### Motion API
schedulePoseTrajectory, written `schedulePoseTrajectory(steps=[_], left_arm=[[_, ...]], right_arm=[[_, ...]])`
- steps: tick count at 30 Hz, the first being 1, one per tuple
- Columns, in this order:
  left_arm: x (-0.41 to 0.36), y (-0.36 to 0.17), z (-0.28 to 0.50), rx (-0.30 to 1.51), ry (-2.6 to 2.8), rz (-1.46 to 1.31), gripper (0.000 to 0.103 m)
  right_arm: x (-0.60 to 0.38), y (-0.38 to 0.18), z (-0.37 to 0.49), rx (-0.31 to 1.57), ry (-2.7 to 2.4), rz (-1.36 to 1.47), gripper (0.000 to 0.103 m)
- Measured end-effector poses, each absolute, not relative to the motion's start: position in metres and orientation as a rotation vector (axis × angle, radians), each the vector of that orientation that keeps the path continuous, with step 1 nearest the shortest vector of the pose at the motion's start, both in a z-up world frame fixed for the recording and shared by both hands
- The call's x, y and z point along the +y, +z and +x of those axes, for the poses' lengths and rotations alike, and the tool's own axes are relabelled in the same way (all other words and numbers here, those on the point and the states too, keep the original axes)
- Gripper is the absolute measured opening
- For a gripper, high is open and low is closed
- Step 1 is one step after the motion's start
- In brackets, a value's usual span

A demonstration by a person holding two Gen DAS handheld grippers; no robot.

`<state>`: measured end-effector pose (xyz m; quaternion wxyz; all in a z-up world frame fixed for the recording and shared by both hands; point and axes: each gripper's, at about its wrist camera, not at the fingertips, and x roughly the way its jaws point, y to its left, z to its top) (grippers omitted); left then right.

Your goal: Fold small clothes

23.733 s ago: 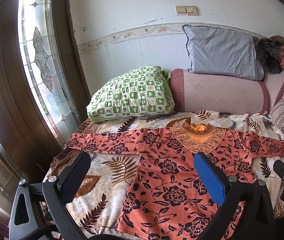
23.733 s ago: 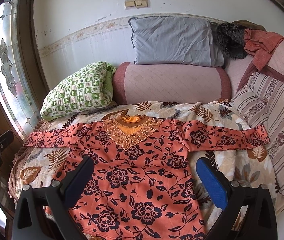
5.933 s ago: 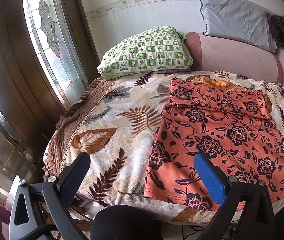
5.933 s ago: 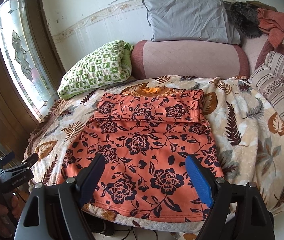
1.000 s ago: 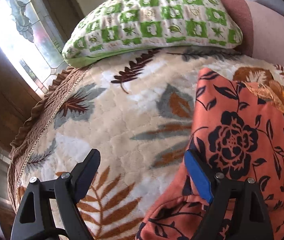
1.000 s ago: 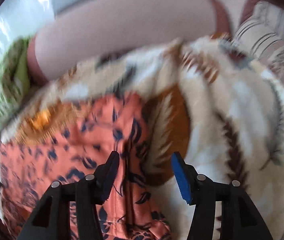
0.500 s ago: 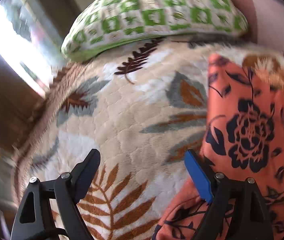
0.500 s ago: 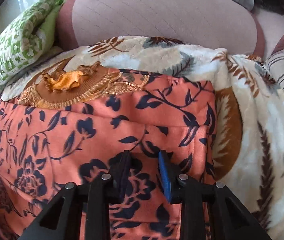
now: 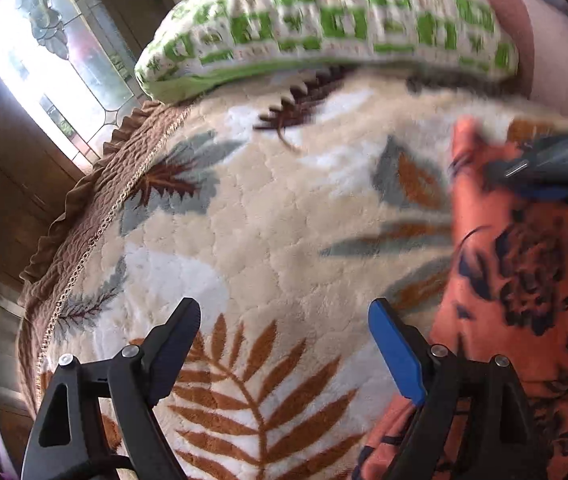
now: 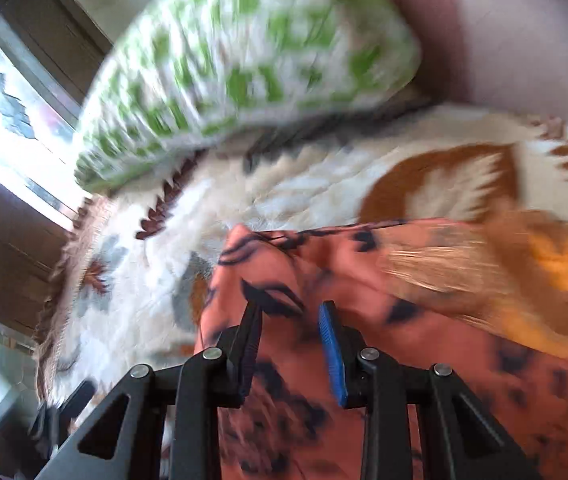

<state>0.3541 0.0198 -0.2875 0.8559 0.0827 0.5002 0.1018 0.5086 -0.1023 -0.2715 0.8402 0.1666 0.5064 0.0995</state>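
While the right gripper (image 10: pixel 290 340) holds its jaws narrow over the orange floral top (image 10: pixel 384 360), no cloth pinched that I can make out through the blur, the left gripper (image 9: pixel 284 356) stands wide apart, empty, above the leaf-print blanket (image 9: pixel 243 220) just beside the top's edge. I'd say the fold wants both grippers on matching corners before lifting. Only the right view shows the embroidered collar (image 10: pixel 504 272); only the left shows the right gripper's tip over the garment, below the green checked pillow (image 9: pixel 344 20).
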Motion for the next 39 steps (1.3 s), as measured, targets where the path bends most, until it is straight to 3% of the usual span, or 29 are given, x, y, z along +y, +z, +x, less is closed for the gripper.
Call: schedulePoseTrajectory(steps=[6,13,17,21,23,30,34,39], left_arm=[[-0.005,-0.275,0.351,0.997,0.098,0.212,0.086],[-0.019,-0.287,0.347,1.025,0.134,0.322,0.086],[-0.021,-0.282,0.342,0.987,0.143,0.324,0.086],[-0.049,-0.294,0.335,0.932,0.134,0.501,0.087],[-0.054,-0.297,0.334,0.915,0.146,0.547,0.087],[-0.053,-0.276,0.332,0.894,0.055,0.416,0.087],[-0.06,-0.298,0.336,0.932,0.031,0.441,0.089],[-0.058,-0.282,0.333,0.904,0.006,0.415,0.089]], right_arm=[[-0.12,-0.253,0.499,1.029,0.228,0.42,0.033],[-0.214,-0.227,0.385,0.982,0.102,0.38,0.033],[-0.291,-0.24,0.315,1.008,-0.058,0.366,0.033],[-0.355,-0.288,0.258,1.142,-0.197,0.363,0.033],[-0.373,-0.291,0.238,1.069,-0.141,0.442,0.032],[-0.364,-0.255,0.286,0.985,-0.217,0.373,0.033],[-0.37,-0.294,0.328,1.132,-0.292,0.41,0.033],[-0.379,-0.271,0.326,1.033,-0.27,0.464,0.033]])
